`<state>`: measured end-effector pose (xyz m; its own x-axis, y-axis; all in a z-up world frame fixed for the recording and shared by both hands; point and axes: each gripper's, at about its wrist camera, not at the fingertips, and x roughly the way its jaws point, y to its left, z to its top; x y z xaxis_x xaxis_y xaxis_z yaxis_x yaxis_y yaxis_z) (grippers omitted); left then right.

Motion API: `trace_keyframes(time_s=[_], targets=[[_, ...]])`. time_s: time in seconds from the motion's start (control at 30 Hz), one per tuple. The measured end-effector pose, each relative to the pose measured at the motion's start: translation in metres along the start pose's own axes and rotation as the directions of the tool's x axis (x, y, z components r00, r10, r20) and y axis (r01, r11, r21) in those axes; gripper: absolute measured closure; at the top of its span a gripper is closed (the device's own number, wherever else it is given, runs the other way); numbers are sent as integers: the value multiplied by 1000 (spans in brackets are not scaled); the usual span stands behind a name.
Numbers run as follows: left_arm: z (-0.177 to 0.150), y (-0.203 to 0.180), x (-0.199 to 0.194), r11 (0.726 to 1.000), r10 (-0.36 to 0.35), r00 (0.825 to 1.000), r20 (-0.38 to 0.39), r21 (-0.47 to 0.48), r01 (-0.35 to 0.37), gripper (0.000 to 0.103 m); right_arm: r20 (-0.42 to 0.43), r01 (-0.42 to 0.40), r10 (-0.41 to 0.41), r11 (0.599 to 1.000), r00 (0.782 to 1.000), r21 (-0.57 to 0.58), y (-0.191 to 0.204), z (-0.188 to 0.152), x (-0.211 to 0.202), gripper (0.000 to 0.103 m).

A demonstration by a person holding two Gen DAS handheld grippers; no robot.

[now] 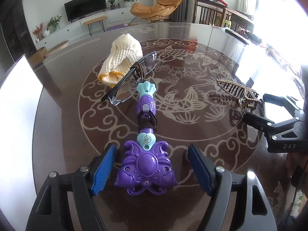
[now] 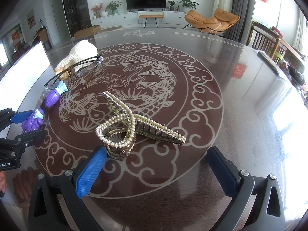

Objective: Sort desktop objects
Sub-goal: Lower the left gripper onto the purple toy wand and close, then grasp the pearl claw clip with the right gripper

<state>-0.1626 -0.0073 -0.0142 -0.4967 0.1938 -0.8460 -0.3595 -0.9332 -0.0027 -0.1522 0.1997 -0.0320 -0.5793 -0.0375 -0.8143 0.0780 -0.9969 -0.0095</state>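
Observation:
A purple and teal toy wand lies on the dark glass table, its wide base between the open pads of my left gripper, not clamped. A brown hair tie wraps its handle. Clear glasses lie beyond it, with a cream knitted glove behind. A pearl hair claw clip lies just ahead of my open right gripper, its loop end close to the left pad. The wand, glasses and glove also show in the right wrist view.
The round table has a fish pattern under glass. A white sheet lies at the left edge. Dark items sit on the far right side. A living room with a TV and an orange chair lies beyond.

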Motion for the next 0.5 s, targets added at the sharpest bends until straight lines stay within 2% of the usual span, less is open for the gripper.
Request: trace_keyframes(time_s=[0.03, 0.1, 0.13, 0.17, 0.2, 0.23, 0.33, 0.37, 0.43, 0.5], targets=[[4, 1, 3, 1000, 12, 1000, 4, -15, -11, 8, 0, 0, 0, 1000, 1000, 0, 0, 0, 0, 0], [13, 0, 13, 999, 33, 999, 10, -28, -33, 8, 0, 0, 0, 1000, 1000, 0, 0, 0, 0, 0], [16, -1, 14, 999, 33, 999, 23, -32, -33, 16, 0, 0, 0, 1000, 1000, 0, 0, 0, 0, 0], [19, -2, 12, 999, 40, 998, 40, -36, -39, 26, 0, 0, 0, 1000, 1000, 0, 0, 0, 0, 0], [23, -3, 10, 998, 45, 998, 53, -41, -42, 59, 0, 0, 0, 1000, 1000, 0, 0, 0, 0, 0], [26, -3, 7, 998, 49, 998, 47, -48, -46, 83, 0, 0, 0, 1000, 1000, 0, 0, 0, 0, 0], [20, -1, 3, 997, 56, 998, 42, -62, -54, 82, -4, -6, 6, 1000, 1000, -7, 0, 0, 0, 0], [13, 1, 0, 996, 60, 997, 50, -72, -56, 82, -29, -27, 26, 999, 999, -33, 0, 2, 0, 0], [-3, 7, -10, 993, 57, 996, 69, -109, -50, 82, -93, -115, 108, 991, 990, -74, -7, 7, 0, 0], [-21, 11, -21, 988, 50, 995, 91, -151, -36, 82, -122, -222, 215, 974, 969, -48, -20, 10, -4, 0]])
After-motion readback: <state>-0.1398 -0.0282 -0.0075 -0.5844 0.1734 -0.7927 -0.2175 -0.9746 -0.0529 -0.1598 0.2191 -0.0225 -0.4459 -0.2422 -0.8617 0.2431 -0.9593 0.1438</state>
